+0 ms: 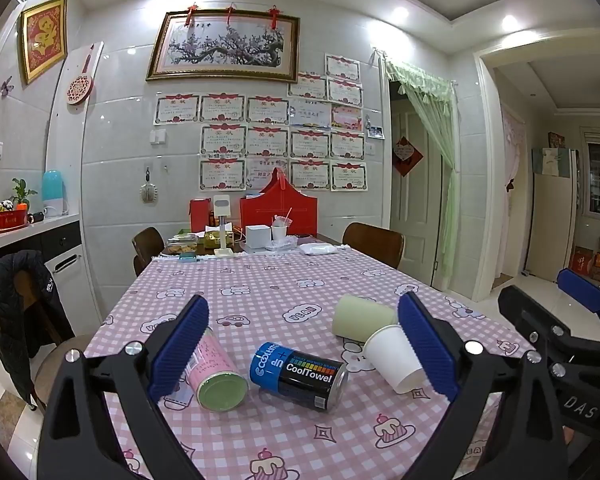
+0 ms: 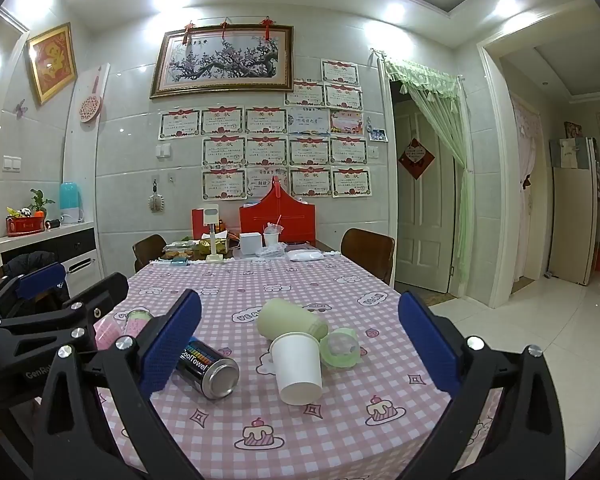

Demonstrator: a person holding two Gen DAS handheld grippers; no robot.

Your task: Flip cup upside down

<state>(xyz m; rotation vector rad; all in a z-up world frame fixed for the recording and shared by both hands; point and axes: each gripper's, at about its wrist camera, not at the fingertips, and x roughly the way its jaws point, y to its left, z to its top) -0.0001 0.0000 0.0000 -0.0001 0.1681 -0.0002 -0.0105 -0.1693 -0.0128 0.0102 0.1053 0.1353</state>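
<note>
A white paper cup [image 1: 394, 358] [image 2: 297, 366] lies on its side on the pink checked tablecloth [image 1: 260, 292] [image 2: 340, 408], its base toward me. A pale green cup [image 1: 362, 317] [image 2: 288, 318] lies on its side just behind it, touching it. My left gripper [image 1: 304, 348] is open and empty, above the near table edge, the white cup beside its right finger [image 1: 426, 348]. My right gripper [image 2: 300, 350] is open and empty, with the white cup between its spread fingers, farther on.
A black and blue CoolTowel can [image 1: 298, 376] [image 2: 208, 366] and a pink can [image 1: 216, 376] [image 2: 138, 320] lie on their sides at left. A green lid [image 2: 340, 346] lies right of the cups. Boxes and clutter [image 1: 256, 236] fill the far end. Chairs [image 1: 374, 244] flank the table.
</note>
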